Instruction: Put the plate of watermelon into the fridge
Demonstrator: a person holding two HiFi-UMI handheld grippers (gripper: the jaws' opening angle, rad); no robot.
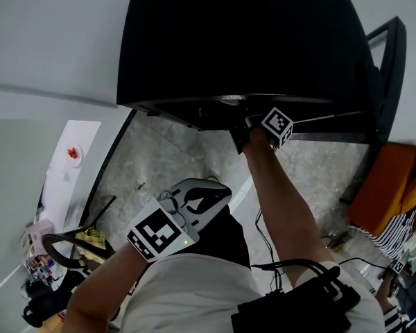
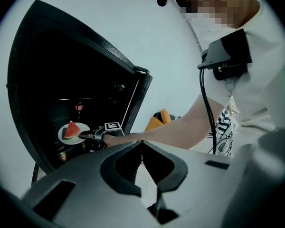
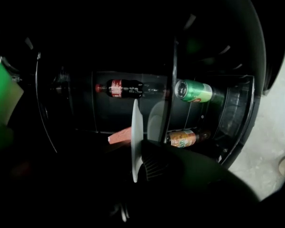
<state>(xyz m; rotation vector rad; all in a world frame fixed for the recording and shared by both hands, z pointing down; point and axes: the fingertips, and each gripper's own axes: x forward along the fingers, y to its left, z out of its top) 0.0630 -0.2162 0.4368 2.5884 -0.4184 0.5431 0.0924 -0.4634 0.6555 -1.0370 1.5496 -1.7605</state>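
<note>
The black fridge (image 1: 243, 40) stands open, its door (image 1: 392, 68) swung out at the right edge of the head view, over a grey speckled floor (image 1: 159, 151). The person's right arm reaches into the dark interior, and the right gripper (image 2: 87, 135) there has its jaws clamped on the rim of the white plate (image 2: 66, 136). The plate sits level inside the fridge's lower part, near the front opening; whether it rests on a shelf cannot be told. The left gripper (image 2: 142, 143) hangs back outside the fridge, low by the person's body, jaws closed tip to tip with nothing between them. Deep in the fridge a cola bottle (image 3: 121, 88) lies on its side by the back wall, with a green can (image 3: 194, 90) near the right wall and an orange-labelled bottle (image 3: 183, 138) below that. The red watermelon (image 2: 72, 128) wedge lies on the plate, towards the side away from the right gripper.
</note>
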